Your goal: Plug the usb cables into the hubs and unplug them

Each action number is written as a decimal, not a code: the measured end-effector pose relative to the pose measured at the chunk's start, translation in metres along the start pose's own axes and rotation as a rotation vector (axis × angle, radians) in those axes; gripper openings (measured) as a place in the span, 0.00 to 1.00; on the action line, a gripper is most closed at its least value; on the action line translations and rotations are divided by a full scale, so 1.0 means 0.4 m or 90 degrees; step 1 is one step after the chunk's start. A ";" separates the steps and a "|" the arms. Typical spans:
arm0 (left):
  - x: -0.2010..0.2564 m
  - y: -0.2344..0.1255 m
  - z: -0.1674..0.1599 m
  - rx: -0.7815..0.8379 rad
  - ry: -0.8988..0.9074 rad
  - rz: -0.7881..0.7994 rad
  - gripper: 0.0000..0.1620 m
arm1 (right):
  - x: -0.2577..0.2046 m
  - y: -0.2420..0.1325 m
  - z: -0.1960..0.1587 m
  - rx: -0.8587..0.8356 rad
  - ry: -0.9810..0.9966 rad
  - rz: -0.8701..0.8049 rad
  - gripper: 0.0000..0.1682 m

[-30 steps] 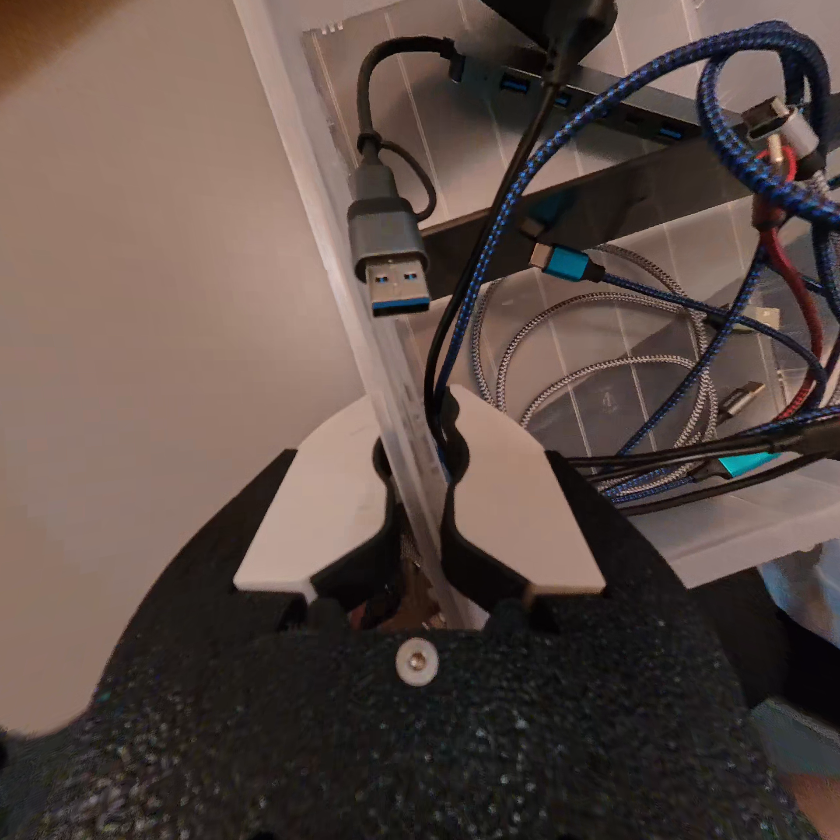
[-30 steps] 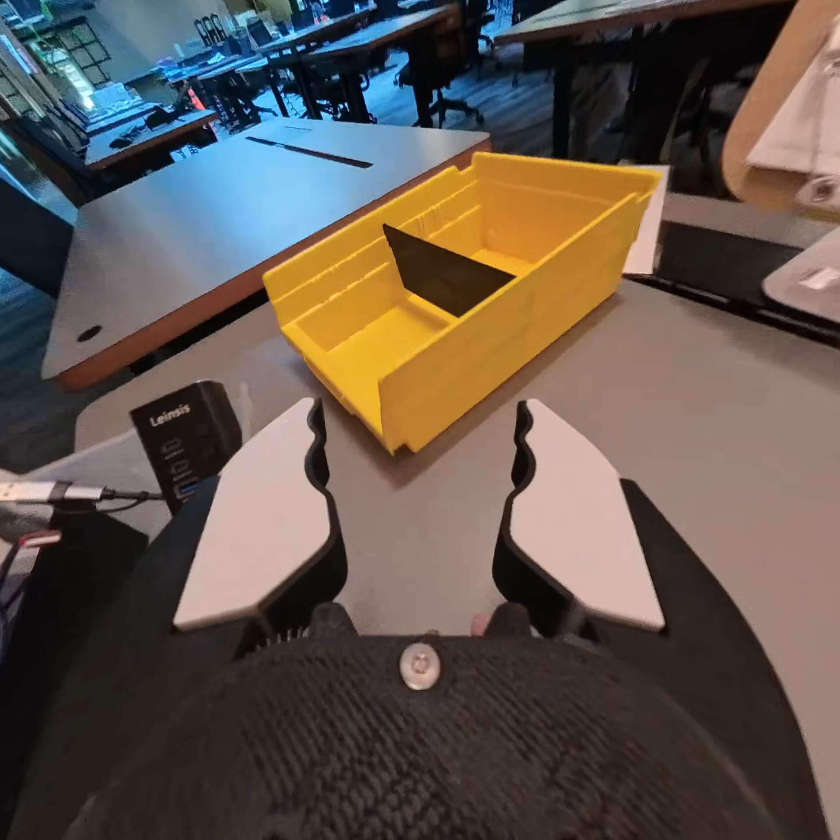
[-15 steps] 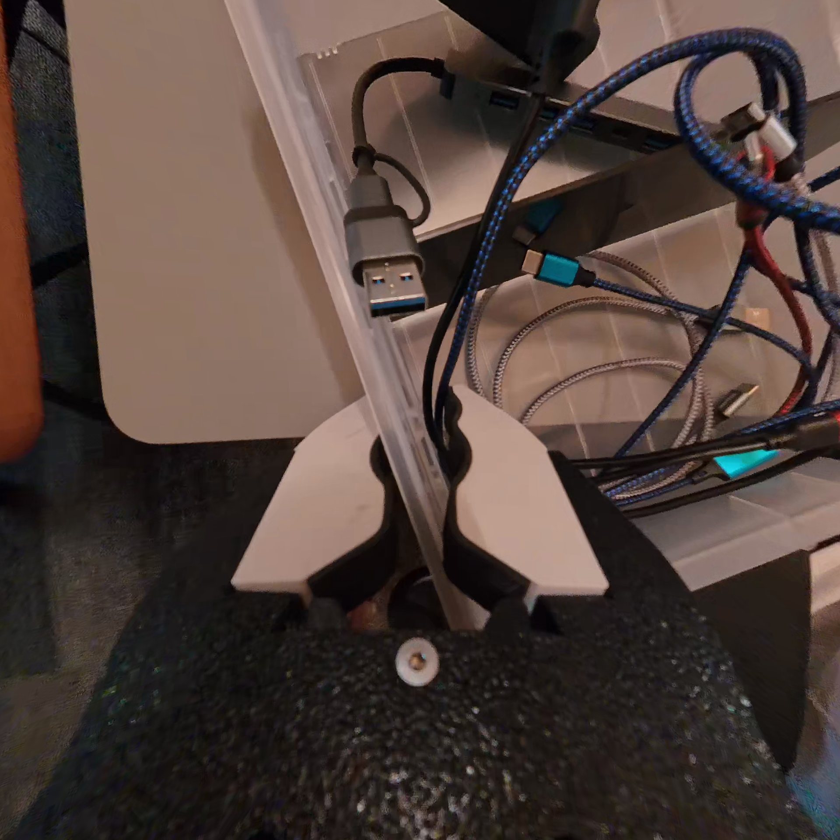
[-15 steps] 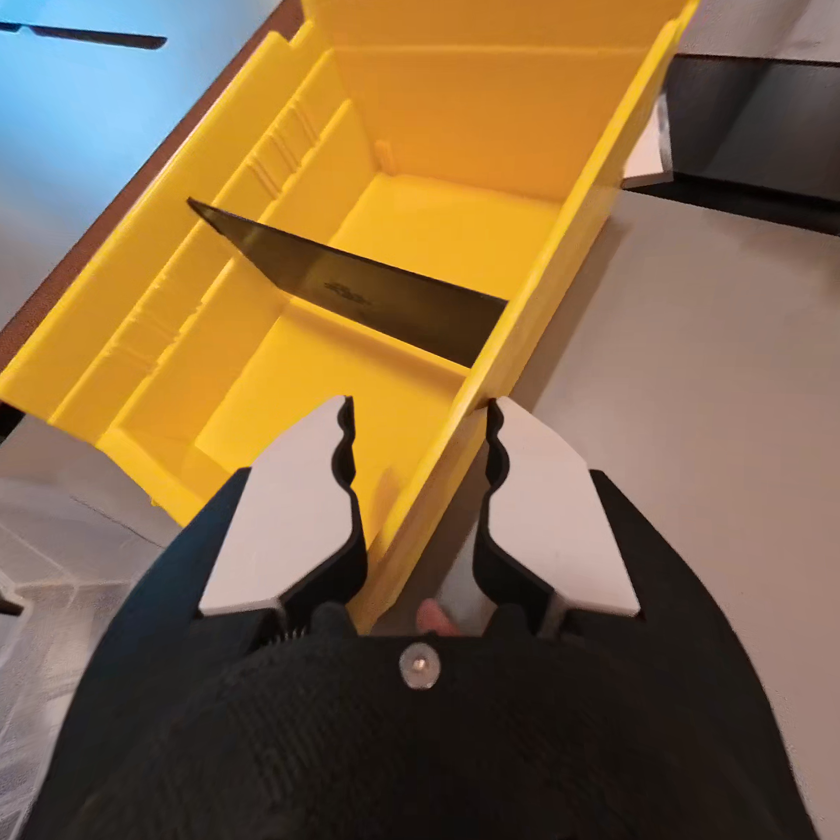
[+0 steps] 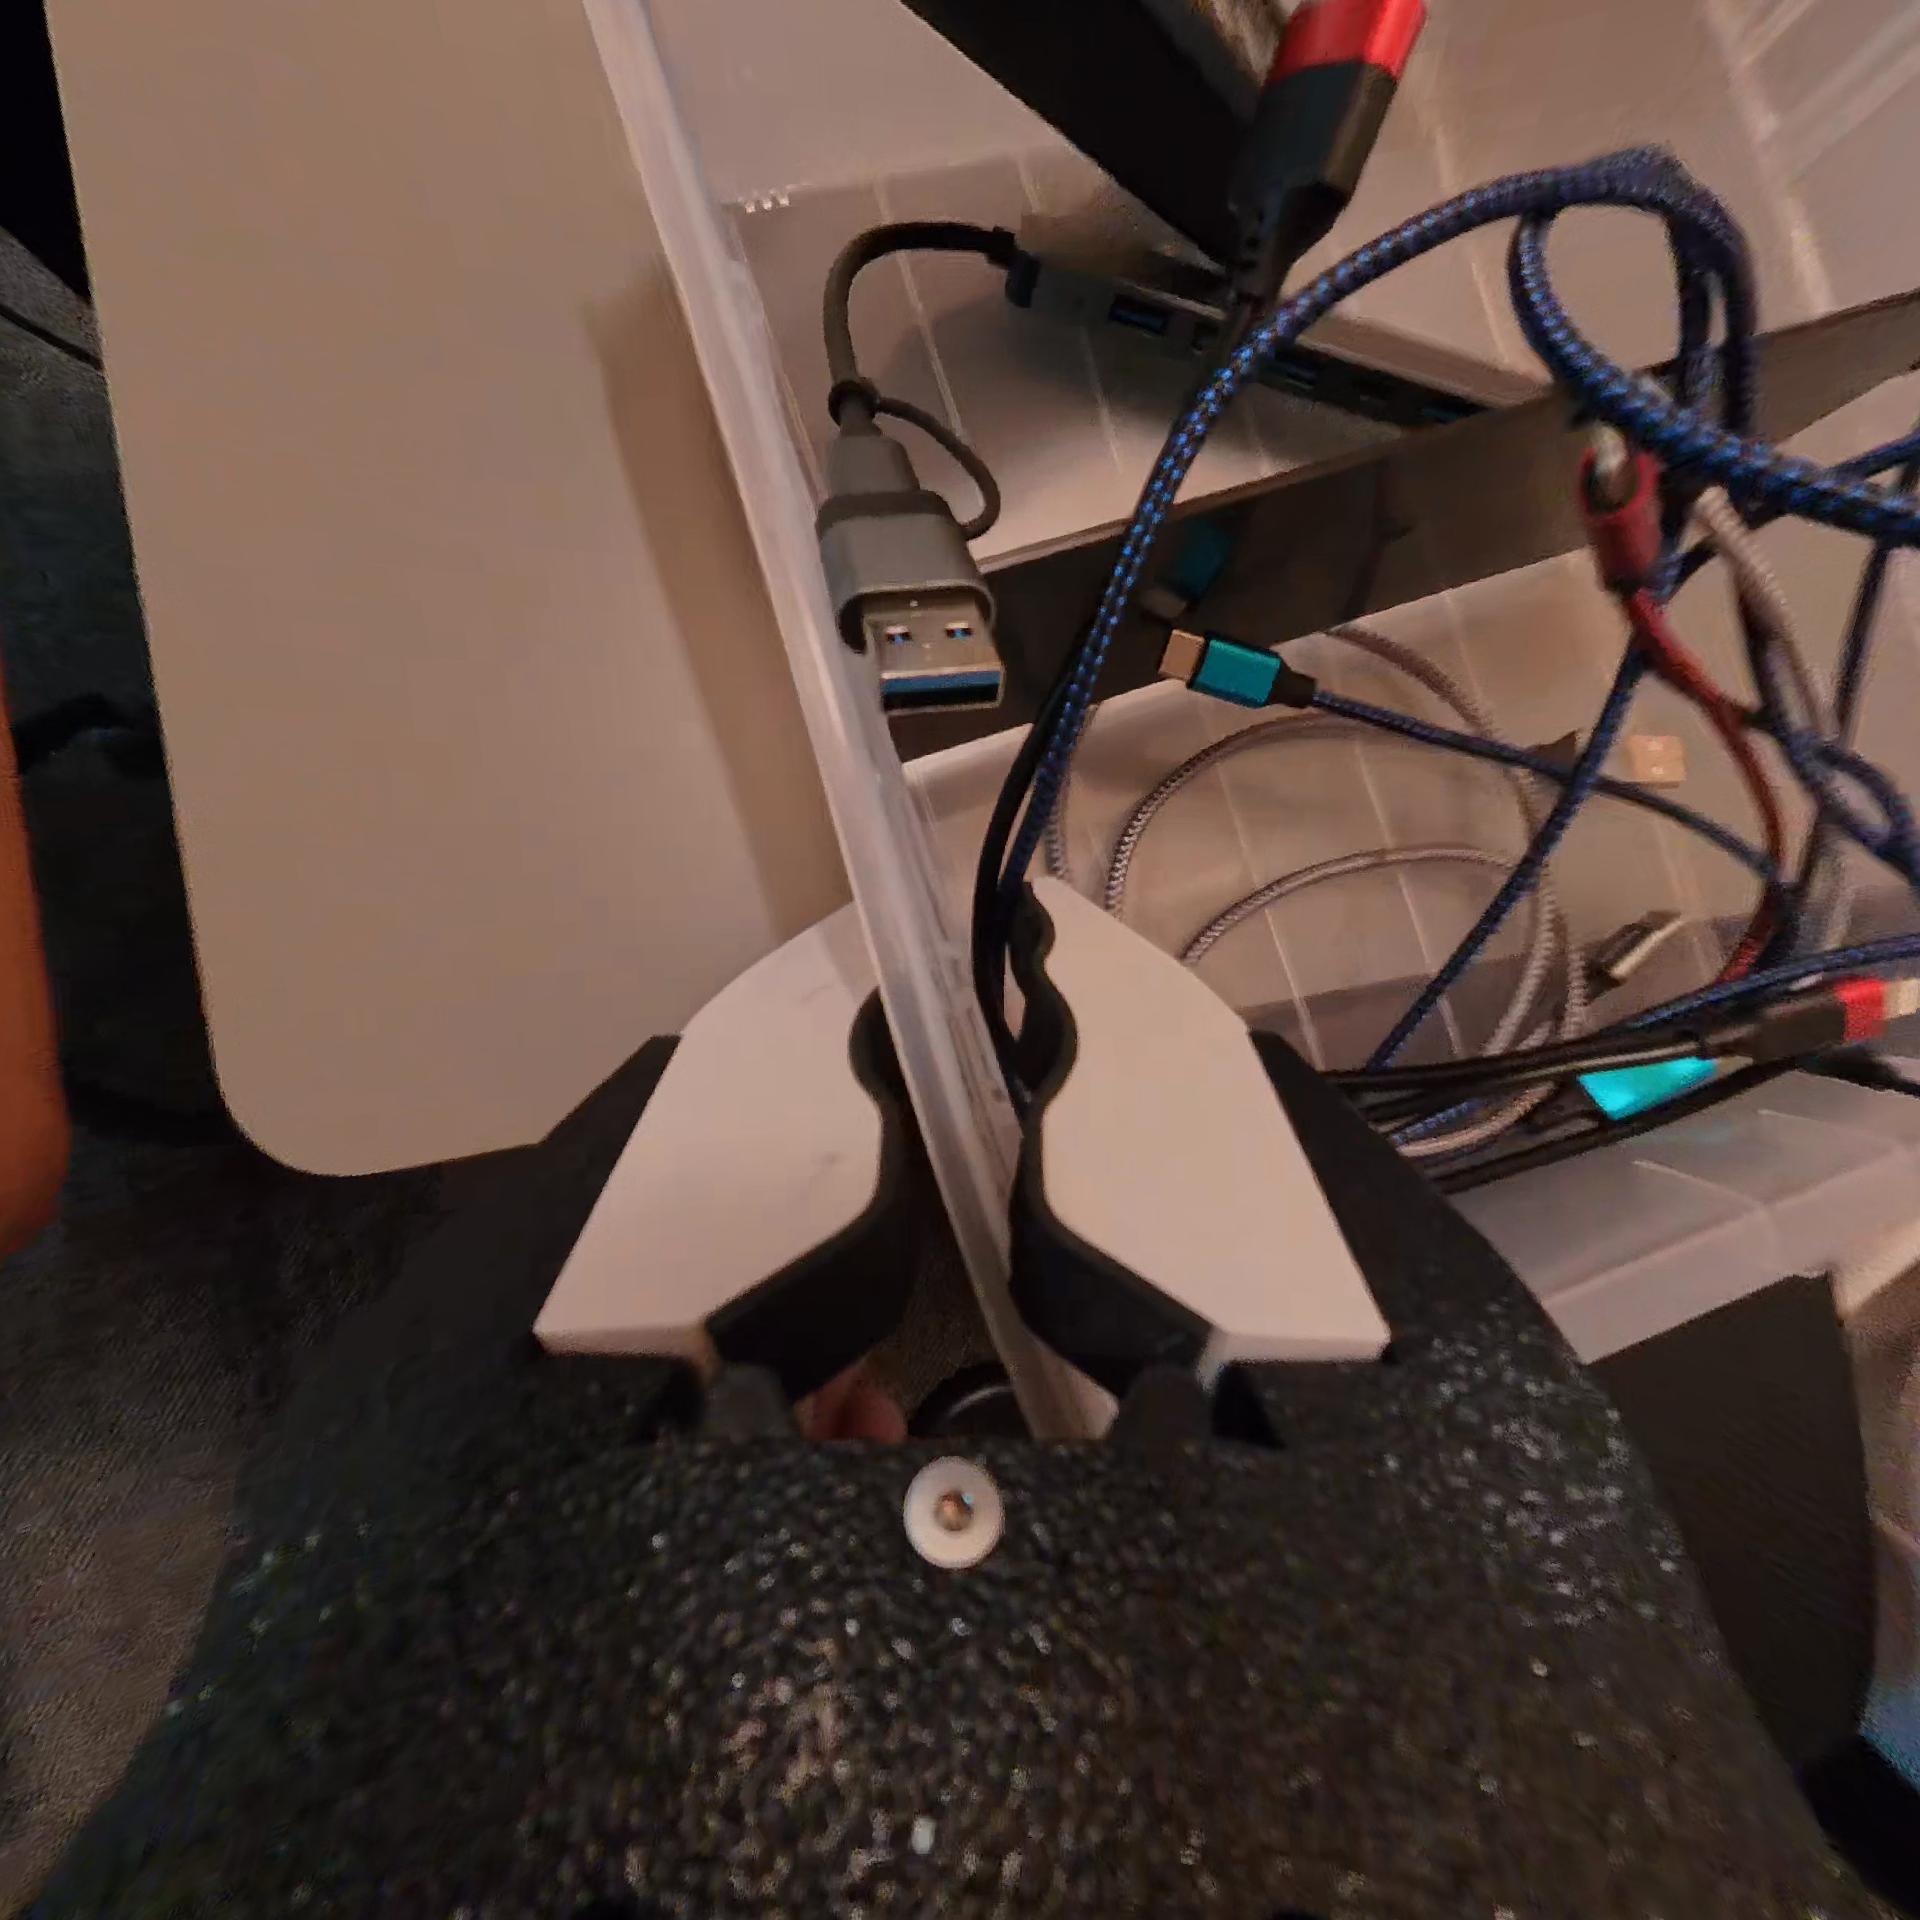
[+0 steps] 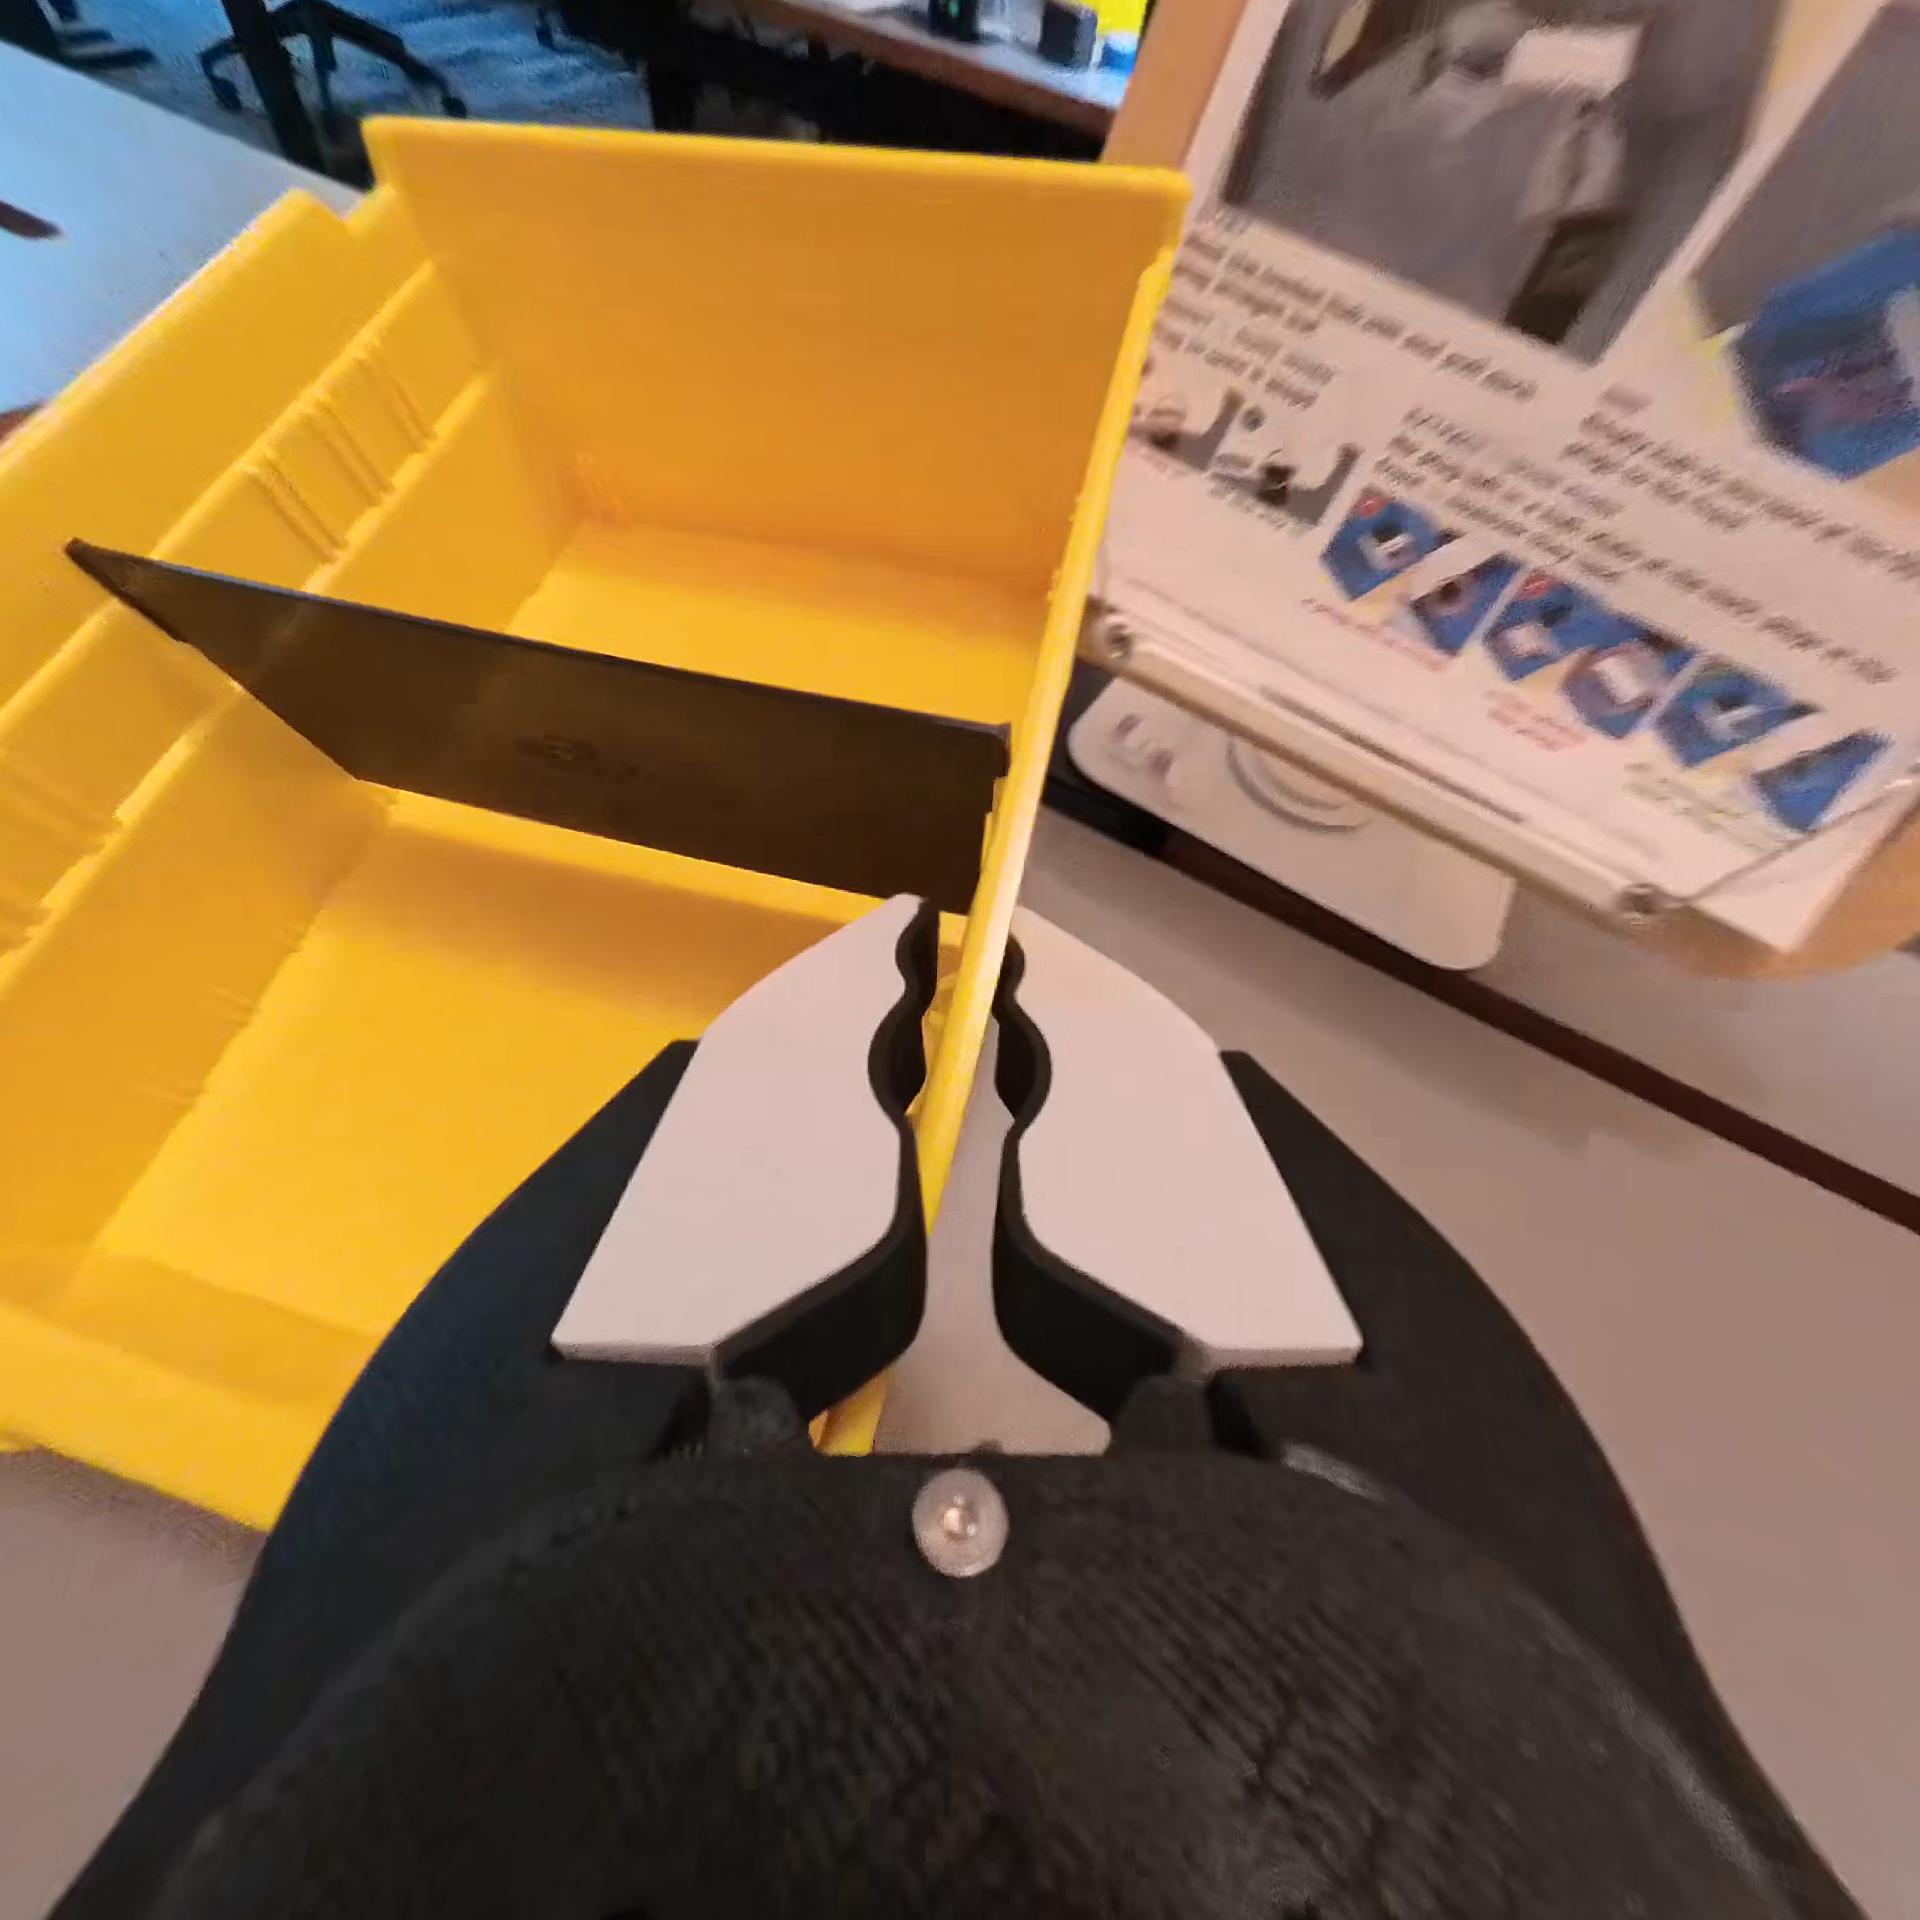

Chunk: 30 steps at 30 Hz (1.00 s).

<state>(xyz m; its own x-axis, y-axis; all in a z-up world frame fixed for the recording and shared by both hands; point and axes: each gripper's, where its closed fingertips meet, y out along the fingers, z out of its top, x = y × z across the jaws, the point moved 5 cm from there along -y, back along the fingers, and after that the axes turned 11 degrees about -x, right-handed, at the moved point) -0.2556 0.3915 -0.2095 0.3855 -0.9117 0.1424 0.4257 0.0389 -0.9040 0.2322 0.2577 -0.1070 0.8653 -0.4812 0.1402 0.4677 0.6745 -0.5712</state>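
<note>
My left gripper (image 5: 951,940) is shut on the side wall of a clear plastic bin (image 5: 790,582), with a blue braided cable (image 5: 1091,665) caught beside the wall. The bin is tilted and lifted. Inside it lie a grey USB hub (image 5: 1299,343) with its USB-A plug (image 5: 920,623) hanging, and a tangle of blue, red and grey cables (image 5: 1662,831). My right gripper (image 6: 966,935) is shut on the right side wall of an empty yellow bin (image 6: 1081,582) that has a black divider (image 6: 582,727) across it.
In the left wrist view a pale table top (image 5: 416,520) lies beyond the clear bin, with dark carpet (image 5: 156,1403) below. In the right wrist view the yellow bin stands on a grey table (image 6: 1558,1195); a clipboard with a printed sheet (image 6: 1538,447) stands at its right. The grippers' ends are close to 50 centimetres from one another.
My right gripper moved from open above the table onto the yellow bin's right wall and shut on it. The left gripper kept its hold on the clear bin, which moved out past the table edge.
</note>
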 end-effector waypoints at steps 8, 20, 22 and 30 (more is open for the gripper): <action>-0.011 0.026 0.045 0.057 -0.063 -0.108 0.10 | 0.403 -0.251 -0.161 0.067 0.096 0.042 0.05; 0.001 0.140 0.474 0.094 -0.037 -0.051 0.12 | 0.919 -0.349 -0.592 -0.043 0.306 -0.170 0.06; 0.007 0.167 0.565 0.085 0.003 -0.012 0.13 | 0.950 -0.357 -0.616 -0.040 0.313 -0.181 0.06; 0.040 0.312 0.747 0.043 -0.024 -0.027 0.12 | 1.041 -0.310 -0.639 -0.044 0.332 -0.140 0.06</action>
<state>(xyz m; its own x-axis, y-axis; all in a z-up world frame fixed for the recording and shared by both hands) 0.0483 0.5039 -0.1996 0.3962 -0.8969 0.1964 0.4964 0.0293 -0.8676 0.4883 -0.1695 -0.1846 0.5367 -0.8311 -0.1457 0.5992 0.4970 -0.6276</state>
